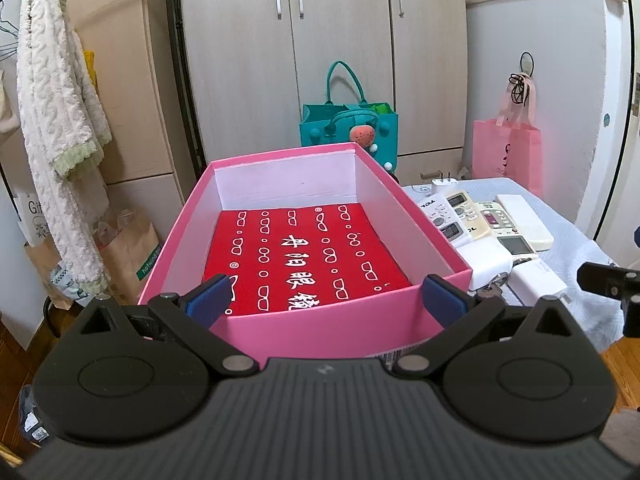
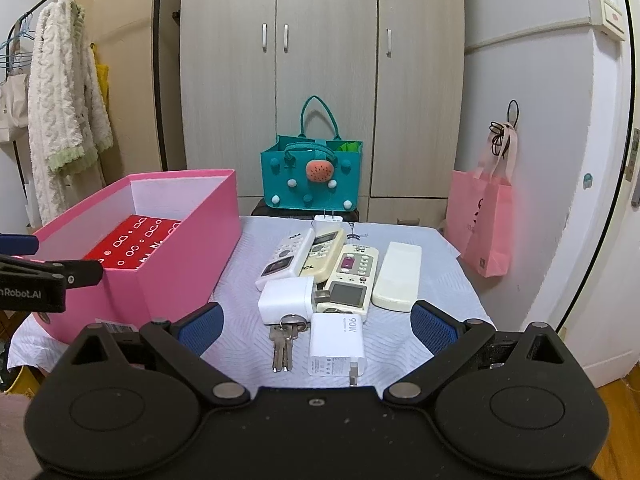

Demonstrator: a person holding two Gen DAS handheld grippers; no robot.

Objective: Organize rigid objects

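An open pink box [image 1: 416, 220] [image 2: 192, 248] stands on the left of the table with a red printed cloth [image 1: 304, 256] [image 2: 132, 240] lying in it. My left gripper [image 1: 326, 298] is open and empty, its jaws spread at the box's near wall. To the right of the box lie several remote controls [image 2: 352, 268] [image 1: 472, 216], white chargers [image 2: 338, 344] [image 2: 286, 300] and a bunch of keys [image 2: 286, 340]. My right gripper [image 2: 316, 328] is open and empty, low over the table just in front of the keys and the nearest charger.
The table wears a pale quilted cloth [image 2: 440, 300]. Behind it stand a teal felt bag [image 2: 312, 176] and wardrobe doors [image 2: 320, 60]. A pink bag [image 2: 484, 220] hangs at the right. Towels [image 2: 64, 120] hang at the left. The left gripper shows at the right wrist view's left edge [image 2: 40, 276].
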